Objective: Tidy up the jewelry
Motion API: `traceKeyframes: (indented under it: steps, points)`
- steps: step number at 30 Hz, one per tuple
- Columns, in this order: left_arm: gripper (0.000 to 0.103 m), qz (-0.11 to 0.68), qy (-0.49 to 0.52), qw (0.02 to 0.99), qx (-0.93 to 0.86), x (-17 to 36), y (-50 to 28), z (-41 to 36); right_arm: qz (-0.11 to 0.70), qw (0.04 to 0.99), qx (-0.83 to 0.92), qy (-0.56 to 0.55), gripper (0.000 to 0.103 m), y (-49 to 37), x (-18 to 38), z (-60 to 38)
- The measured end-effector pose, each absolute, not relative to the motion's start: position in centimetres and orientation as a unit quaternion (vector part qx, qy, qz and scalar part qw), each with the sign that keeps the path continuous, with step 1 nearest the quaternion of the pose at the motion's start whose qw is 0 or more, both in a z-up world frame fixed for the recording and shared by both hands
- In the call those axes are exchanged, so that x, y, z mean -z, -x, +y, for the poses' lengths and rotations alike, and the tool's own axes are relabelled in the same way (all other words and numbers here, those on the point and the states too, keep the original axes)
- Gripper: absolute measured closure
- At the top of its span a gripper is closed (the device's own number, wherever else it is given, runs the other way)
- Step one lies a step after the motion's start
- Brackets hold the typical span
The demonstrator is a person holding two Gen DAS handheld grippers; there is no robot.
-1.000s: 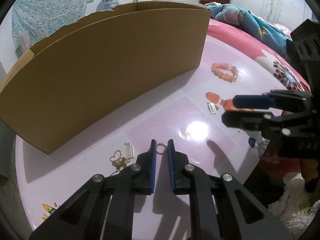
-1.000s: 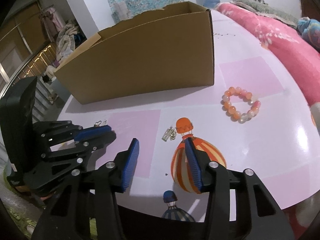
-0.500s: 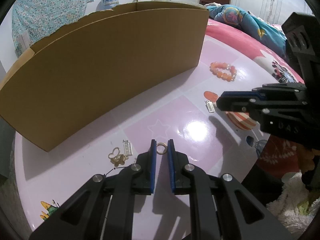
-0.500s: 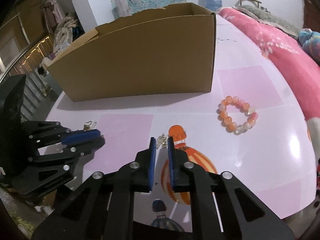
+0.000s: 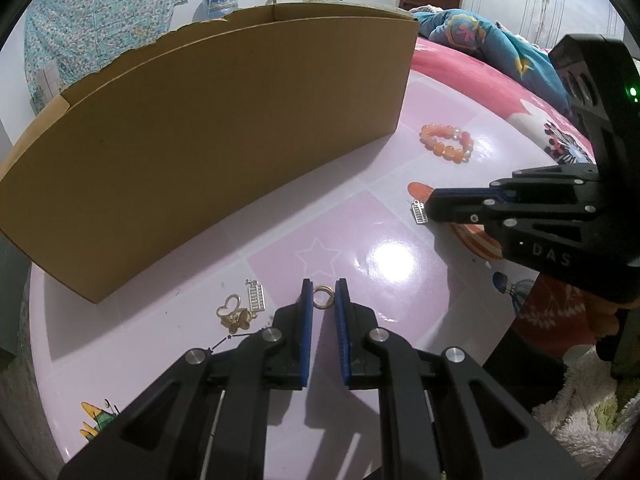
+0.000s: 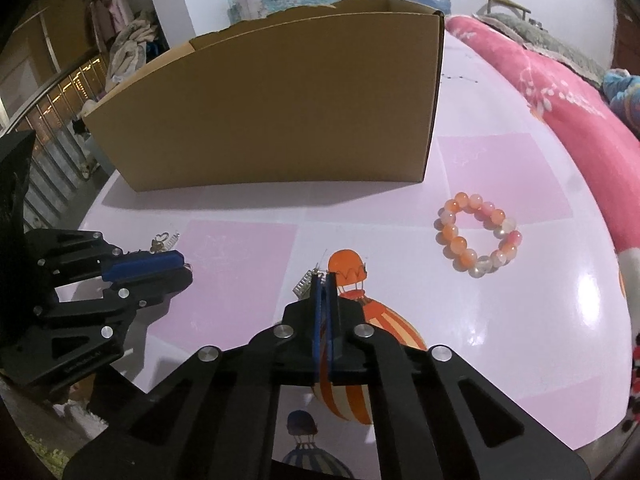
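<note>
Change: right tool (image 6: 323,280) jaws just closed, silver charm (image 6: 304,283) pinched at the tips.
Gold ring (image 5: 322,297): clamped in left tool (image 5: 323,294), low over the table (image 5: 360,216).
Bead bracelet (image 6: 478,236): lying on table, right of charm.
Cardboard box (image 6: 280,108): behind.

A home bedroom — pink bedding (image 6: 560,92), hung clothes (image 6: 128,40).
</note>
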State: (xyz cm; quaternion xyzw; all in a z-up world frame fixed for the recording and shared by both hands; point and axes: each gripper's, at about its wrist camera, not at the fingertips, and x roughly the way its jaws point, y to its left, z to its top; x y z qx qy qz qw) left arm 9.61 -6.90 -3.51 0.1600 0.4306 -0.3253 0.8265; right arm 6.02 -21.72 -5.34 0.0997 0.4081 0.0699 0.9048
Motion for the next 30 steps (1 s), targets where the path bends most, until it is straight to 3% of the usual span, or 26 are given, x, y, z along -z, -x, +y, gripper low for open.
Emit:
traceKeyframes:
  steps: [18, 30]
  points:
    - [0.093, 0.421, -0.147, 0.834, 0.325, 2.4, -9.2, -6.2, 0.359, 0.921, -0.086, -0.122, 0.103, -3.7, 1.5, -22.8]
    - [0.093, 0.359, -0.121, 0.858, 0.348, -4.5, -8.7, -4.7, 0.287, 0.946, -0.106, -0.11, 0.103, -3.6, -4.7, -23.7]
